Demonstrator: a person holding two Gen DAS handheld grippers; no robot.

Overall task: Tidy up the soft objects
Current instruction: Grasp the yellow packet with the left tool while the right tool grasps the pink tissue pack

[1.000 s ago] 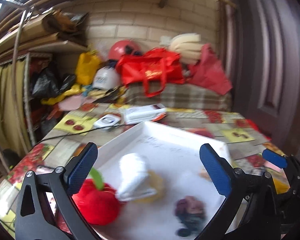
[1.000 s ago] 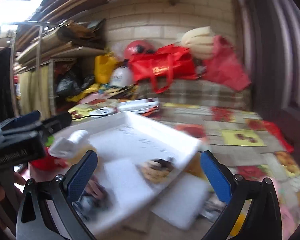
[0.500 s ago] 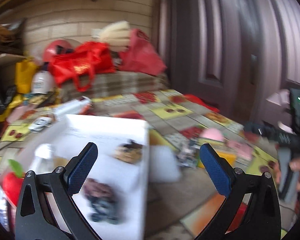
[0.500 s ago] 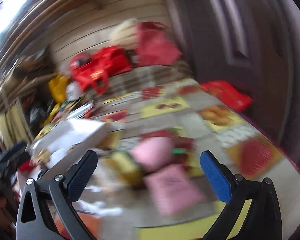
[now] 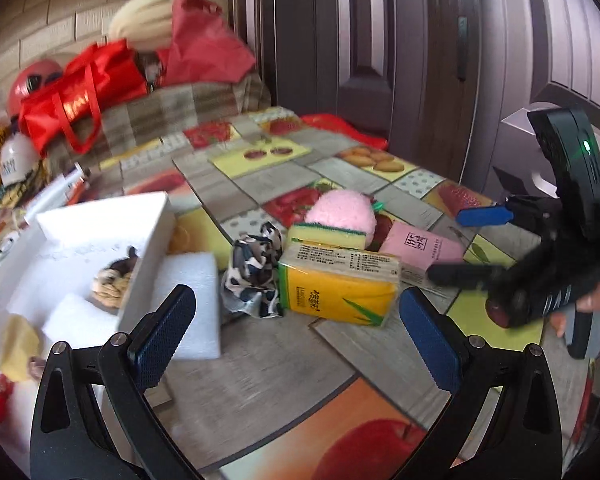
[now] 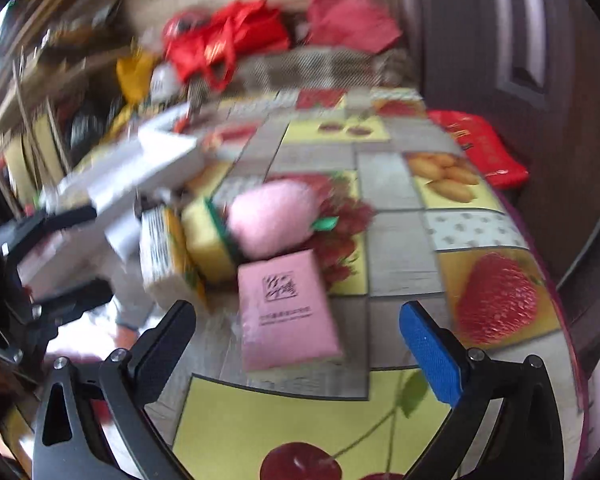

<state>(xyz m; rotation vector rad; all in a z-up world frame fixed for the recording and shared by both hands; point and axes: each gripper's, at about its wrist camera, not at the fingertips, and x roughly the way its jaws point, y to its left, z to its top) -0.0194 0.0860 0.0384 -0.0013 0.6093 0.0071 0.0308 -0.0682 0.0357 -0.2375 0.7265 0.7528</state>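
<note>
A white tray (image 5: pixel 152 240) sits at the left and holds a brown striped soft piece (image 5: pixel 114 280) and a yellow soft item (image 5: pixel 20 344). To its right lie a patterned cloth (image 5: pixel 252 276), a yellow tissue pack (image 5: pixel 336 284), a yellow-green sponge (image 5: pixel 328 236), a pink plush (image 5: pixel 342 210) and a pink tissue pack (image 5: pixel 420 248). My left gripper (image 5: pixel 298 336) is open and empty, just short of the cloth and yellow pack. My right gripper (image 6: pixel 298 334) is open, with the pink tissue pack (image 6: pixel 284 308) lying just ahead between its fingers. The pink plush (image 6: pixel 272 216) lies beyond.
A white foam block (image 5: pixel 188 276) leans beside the tray. Red bags (image 5: pixel 80 92) and clutter pile up at the table's far end. A red packet (image 6: pixel 480 148) lies by the right edge, near a dark door (image 5: pixel 380 40). The fruit-print tablecloth (image 6: pixel 300 420) is bare in front.
Both views have swung right, from the tray to the pile of soft things. The right gripper has come in over the pink tissue pack. Both grippers stay open.
</note>
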